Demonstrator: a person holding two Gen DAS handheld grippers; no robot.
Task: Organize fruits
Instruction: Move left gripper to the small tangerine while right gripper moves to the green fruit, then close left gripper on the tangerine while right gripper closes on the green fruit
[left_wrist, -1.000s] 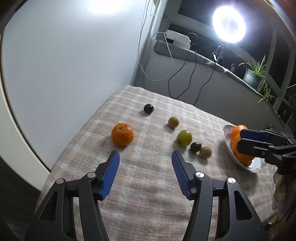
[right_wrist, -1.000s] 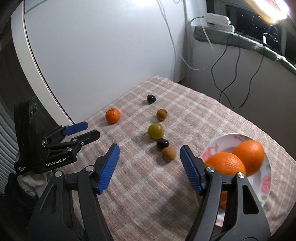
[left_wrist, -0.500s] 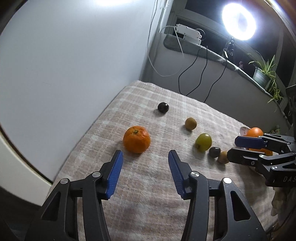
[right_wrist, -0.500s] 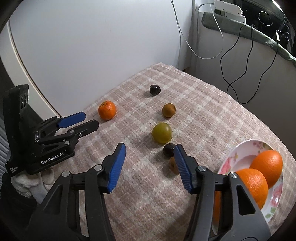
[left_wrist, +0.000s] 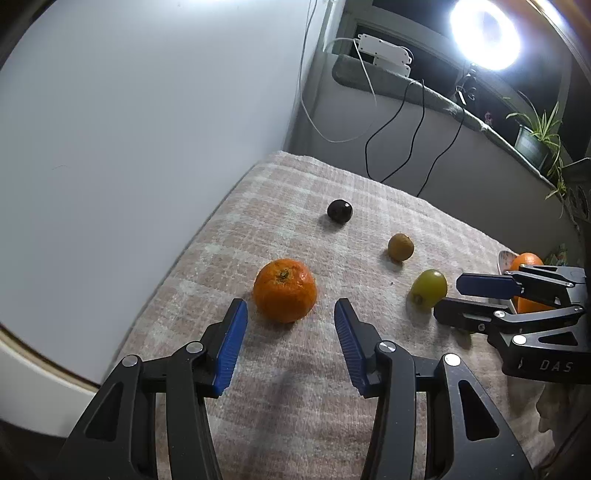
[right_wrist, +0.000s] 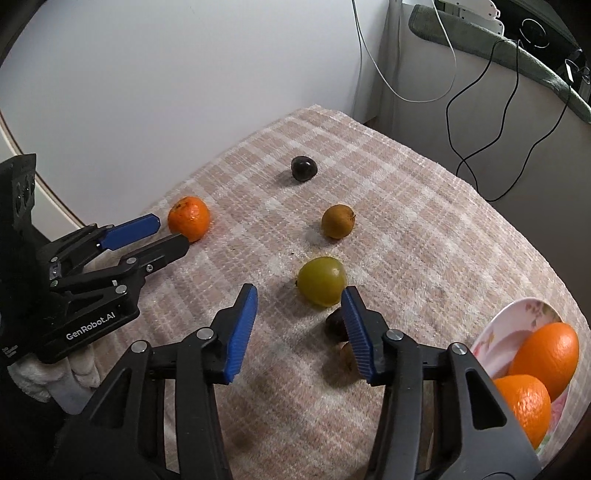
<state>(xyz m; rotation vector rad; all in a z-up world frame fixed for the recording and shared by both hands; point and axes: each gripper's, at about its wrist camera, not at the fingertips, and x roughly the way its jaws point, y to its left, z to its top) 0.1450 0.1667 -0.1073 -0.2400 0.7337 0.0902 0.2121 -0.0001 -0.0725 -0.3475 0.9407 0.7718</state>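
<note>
left gripper (left_wrist: 290, 314) | jaws closing, nothing between, small round orange mandarin (left_wrist: 284, 290) just ahead on checked-cloth counter (left_wrist: 295, 406) | right gripper (right_wrist: 299, 301) | closing, empty, round green fruit (right_wrist: 322, 280) just ahead, nearer right finger

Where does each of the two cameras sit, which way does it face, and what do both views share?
Left wrist view: on the left tongs, looking down along them at the loose mandarin; own blue-padded fingers show, jaws closing, nothing between them.
Right wrist view: on the right tongs, aimed down at the green fruit; own fingers show, jaws closing, nothing gripped; a gloved hand under the other tongs.
Shared: plaid cloth, mandarin, green fruit, plate of oranges, each other's tongs.
</note>
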